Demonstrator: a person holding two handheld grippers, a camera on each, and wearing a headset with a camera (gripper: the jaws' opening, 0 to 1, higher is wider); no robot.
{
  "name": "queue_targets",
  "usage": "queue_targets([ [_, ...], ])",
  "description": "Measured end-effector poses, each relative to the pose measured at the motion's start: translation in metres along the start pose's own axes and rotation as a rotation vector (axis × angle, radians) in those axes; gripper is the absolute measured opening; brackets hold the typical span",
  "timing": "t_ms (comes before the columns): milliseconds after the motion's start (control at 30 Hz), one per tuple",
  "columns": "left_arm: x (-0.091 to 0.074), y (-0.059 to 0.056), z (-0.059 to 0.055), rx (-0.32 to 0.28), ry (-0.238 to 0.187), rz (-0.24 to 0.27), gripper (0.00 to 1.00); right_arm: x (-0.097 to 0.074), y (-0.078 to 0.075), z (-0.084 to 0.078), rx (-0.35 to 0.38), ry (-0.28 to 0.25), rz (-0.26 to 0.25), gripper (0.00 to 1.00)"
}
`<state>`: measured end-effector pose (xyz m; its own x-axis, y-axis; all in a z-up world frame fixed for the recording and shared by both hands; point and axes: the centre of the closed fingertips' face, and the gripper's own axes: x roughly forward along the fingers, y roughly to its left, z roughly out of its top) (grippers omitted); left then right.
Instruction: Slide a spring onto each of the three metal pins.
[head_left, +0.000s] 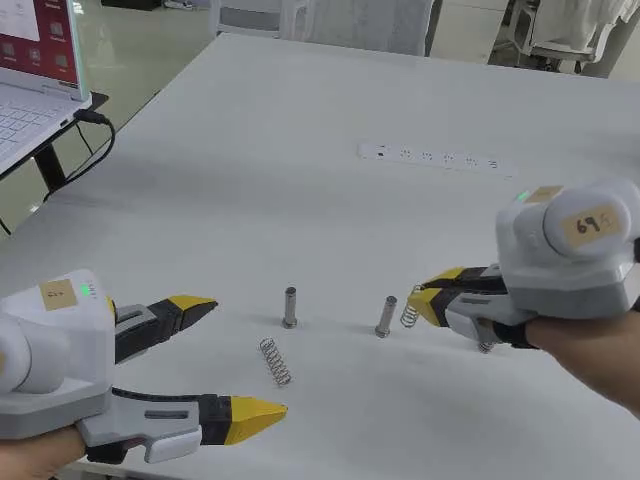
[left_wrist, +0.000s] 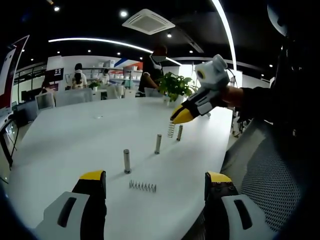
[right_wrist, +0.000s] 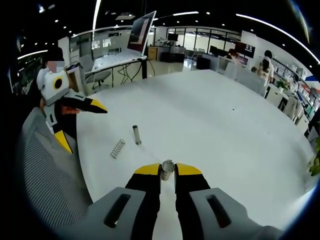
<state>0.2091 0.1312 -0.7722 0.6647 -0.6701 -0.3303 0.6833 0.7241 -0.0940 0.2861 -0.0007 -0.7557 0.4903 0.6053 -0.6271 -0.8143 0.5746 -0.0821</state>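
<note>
Squeezing a spring (right_wrist: 167, 169) tight between the yellow tips of the right claw (head_left: 430, 297), right beside a standing pin (head_left: 386, 316) on the white table (head_left: 300, 180). Holding the left claw (head_left: 225, 355) wide open with nothing in it, low by the near edge. Lying flat between the two claws, a second spring (head_left: 275, 361), close to another upright pin (head_left: 290, 307), with a third pin (left_wrist: 180, 132) farther along the row.

We see open-plan office: laptop (head_left: 30, 80), power strip (head_left: 437, 157), ceiling vent (left_wrist: 148, 21), people at desks (left_wrist: 78, 75) (potted plant (left_wrist: 175, 86) too).
</note>
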Motion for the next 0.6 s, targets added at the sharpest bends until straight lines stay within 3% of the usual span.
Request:
queue_targets([
  [267, 0.0, 0.0, 0.0, -0.001, -0.002, 0.0, 0.77, 0.002, -0.002, 0.017, -0.014, -0.044, -0.012, 0.08],
  [600, 0.0, 0.0, 0.001, -0.005, -0.004, 0.001, 0.77, 0.012, -0.002, 0.022, -0.028, -0.041, -0.006, 0.08],
])
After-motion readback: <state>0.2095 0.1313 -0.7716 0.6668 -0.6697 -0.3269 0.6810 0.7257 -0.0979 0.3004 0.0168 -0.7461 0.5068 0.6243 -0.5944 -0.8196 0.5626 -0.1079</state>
